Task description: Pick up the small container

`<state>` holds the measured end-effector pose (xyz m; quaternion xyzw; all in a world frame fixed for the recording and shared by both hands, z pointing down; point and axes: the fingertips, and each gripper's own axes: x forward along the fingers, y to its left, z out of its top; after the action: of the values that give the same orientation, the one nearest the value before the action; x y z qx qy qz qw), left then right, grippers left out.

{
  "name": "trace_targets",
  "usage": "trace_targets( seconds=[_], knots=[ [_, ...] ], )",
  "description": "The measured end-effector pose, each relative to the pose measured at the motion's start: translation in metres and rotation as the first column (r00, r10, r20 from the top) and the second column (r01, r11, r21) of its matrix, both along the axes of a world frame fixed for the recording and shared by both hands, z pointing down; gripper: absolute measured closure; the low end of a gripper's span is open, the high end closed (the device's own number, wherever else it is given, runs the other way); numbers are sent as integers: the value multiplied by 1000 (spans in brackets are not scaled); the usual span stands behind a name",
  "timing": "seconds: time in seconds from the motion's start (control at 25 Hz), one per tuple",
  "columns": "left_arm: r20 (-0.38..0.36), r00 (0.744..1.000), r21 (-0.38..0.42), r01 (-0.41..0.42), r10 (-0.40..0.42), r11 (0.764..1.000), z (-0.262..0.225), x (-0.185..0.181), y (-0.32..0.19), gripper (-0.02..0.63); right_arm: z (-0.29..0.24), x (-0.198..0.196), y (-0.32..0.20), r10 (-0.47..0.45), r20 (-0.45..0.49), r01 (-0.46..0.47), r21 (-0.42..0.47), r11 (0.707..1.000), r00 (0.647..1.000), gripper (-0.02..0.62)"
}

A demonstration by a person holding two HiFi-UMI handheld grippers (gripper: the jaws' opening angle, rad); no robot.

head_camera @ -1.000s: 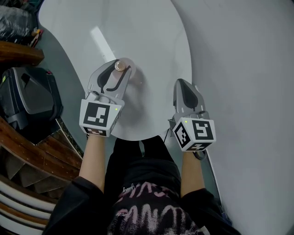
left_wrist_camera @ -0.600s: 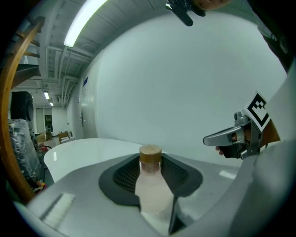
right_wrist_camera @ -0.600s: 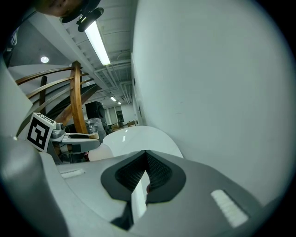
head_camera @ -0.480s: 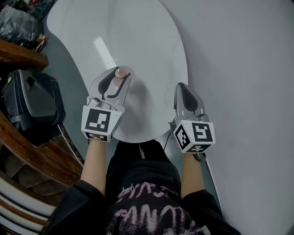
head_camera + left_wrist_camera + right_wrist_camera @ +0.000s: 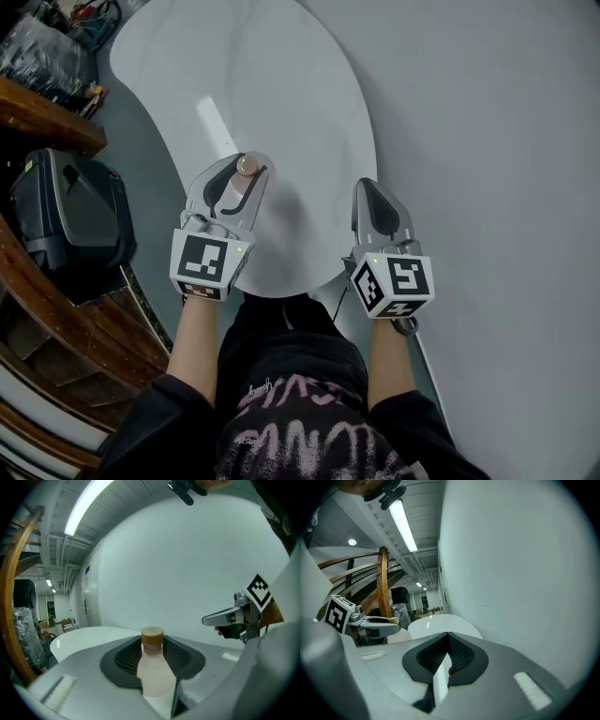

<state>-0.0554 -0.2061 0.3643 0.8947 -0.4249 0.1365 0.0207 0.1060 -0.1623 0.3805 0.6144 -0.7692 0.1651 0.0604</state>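
White and rounded, the surface [image 5: 281,84] is seen from above beside a pale wall [image 5: 487,141], with two hand-held tools kept over its near edge. The small container [image 5: 153,667], a pale bottle with a tan cap [image 5: 247,166], is gripped by the left tool [image 5: 240,176]; its body is pressed between the dark ribbed pads [image 5: 123,659] and its cap is turned toward the tips. The right tool [image 5: 374,191] is held well apart to the side, closed, with nothing between its jaws.

The grasp is judged to be made, so the main part of the job appears done. Whether the bottle has been raised clear of the surface cannot be told with certainty, though in the left gripper view the surface is seen lying well beyond and below it. What may be left is a steady lift, with the grip kept firm so that the smooth bottle is not let slip.
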Motion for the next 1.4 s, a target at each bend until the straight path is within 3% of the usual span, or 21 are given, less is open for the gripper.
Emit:
trace_targets(
  seconds=[1.4],
  knots=[
    [-11,1000,92,18,-17,996,-54,-21,43,463,-61,-12,28,-30,-2,30,145,989,1000,574]
  ],
)
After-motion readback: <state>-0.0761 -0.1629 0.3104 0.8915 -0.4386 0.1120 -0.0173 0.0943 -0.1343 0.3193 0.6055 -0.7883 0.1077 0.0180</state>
